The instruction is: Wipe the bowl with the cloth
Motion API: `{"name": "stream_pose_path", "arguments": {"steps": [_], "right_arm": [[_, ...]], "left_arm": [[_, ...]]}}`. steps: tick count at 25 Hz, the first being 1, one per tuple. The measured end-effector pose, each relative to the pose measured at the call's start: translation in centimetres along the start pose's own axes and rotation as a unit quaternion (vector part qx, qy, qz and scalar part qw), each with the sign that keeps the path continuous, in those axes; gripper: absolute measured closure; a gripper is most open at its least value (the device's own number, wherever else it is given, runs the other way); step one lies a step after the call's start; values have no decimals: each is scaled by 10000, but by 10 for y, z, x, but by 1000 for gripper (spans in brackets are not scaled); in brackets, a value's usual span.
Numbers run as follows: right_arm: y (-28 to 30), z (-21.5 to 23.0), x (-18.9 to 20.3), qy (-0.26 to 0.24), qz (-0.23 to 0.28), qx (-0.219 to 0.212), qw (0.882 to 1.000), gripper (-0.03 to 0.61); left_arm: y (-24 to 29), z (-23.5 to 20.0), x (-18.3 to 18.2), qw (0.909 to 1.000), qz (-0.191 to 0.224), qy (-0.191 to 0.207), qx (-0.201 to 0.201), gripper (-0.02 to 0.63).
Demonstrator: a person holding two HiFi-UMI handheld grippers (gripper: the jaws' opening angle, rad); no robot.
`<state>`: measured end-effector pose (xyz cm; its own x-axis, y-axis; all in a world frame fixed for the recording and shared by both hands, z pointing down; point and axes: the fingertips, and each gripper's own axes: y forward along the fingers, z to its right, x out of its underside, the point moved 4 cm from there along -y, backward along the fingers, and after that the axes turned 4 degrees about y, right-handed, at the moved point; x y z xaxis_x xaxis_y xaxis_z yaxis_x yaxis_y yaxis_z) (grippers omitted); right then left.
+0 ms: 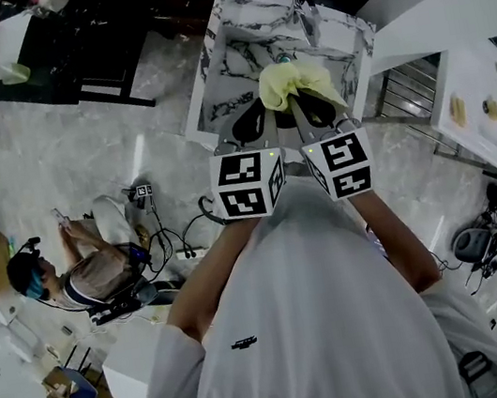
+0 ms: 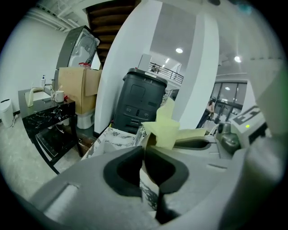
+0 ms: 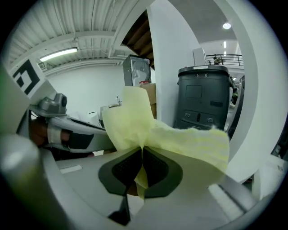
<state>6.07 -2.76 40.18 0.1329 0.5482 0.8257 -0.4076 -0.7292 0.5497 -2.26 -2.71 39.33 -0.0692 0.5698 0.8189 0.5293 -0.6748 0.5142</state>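
Observation:
Both grippers are held up side by side over a marble-patterned table (image 1: 228,54). A pale yellow cloth (image 1: 290,83) bunches above their tips. My right gripper (image 3: 141,152) is shut on the cloth (image 3: 135,121), which fans up and to the right of the jaws. My left gripper (image 2: 145,150) is shut on a thin tan edge that looks like the bowl's rim (image 2: 149,140). The cloth (image 2: 164,128) sits against that rim and hides most of the bowl. In the head view the left gripper (image 1: 258,117) and right gripper (image 1: 308,104) nearly touch, and the bowl cannot be made out.
A person sits on the floor at the left (image 1: 89,269) among cables. A tall black bin (image 2: 139,105) stands behind the table. A cardboard box (image 2: 76,87) and a black counter (image 2: 45,117) are further left. A white desk (image 1: 486,113) is at the right.

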Motion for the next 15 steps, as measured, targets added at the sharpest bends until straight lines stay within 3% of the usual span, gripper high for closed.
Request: {"name": "stream_pose_path", "arguments": {"steps": [5, 10, 12, 15], "right_arm": [[11, 0, 7, -153, -532, -81, 9984, 565], [21, -10, 15, -815, -1122, -340, 9898, 563], [24, -14, 18, -1373, -1365, -373, 9804, 563], [27, -19, 24, -2351, -1677, -383, 9566, 563]], "left_arm": [[0, 3, -3, 9999, 14, 91, 73, 584], [3, 4, -7, 9996, -43, 246, 143, 581], [3, 2, -7, 9995, -92, 228, 187, 581], [4, -1, -7, 9994, -165, 98, 280, 581]]}}
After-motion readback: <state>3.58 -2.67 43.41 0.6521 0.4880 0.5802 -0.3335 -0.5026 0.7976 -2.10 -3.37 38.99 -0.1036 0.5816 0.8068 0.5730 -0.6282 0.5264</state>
